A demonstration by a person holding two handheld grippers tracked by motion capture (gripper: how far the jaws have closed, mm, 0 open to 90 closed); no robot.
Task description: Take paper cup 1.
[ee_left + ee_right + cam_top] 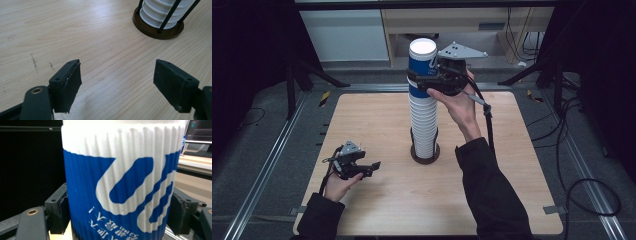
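A tall stack of white ribbed paper cups (424,125) stands in a dark round holder (425,155) with thin black rods, at the middle of the wooden table. The top cup (421,65) is blue and white. My right gripper (422,82) is shut on its sides, high above the table. In the right gripper view the cup (120,170) sits between the pads (58,212) of my right gripper (120,212). My left gripper (373,167) hovers low over the table's front left, open with nothing between its jaws. The left gripper view has my left gripper (117,82) aimed past bare wood toward the holder (160,32).
The wooden table (377,115) has metal rails along both sides and cables on the floor at the right. A cable trails from the right gripper down along the person's forearm (482,165). Dark curtains and a cabinet stand behind the table.
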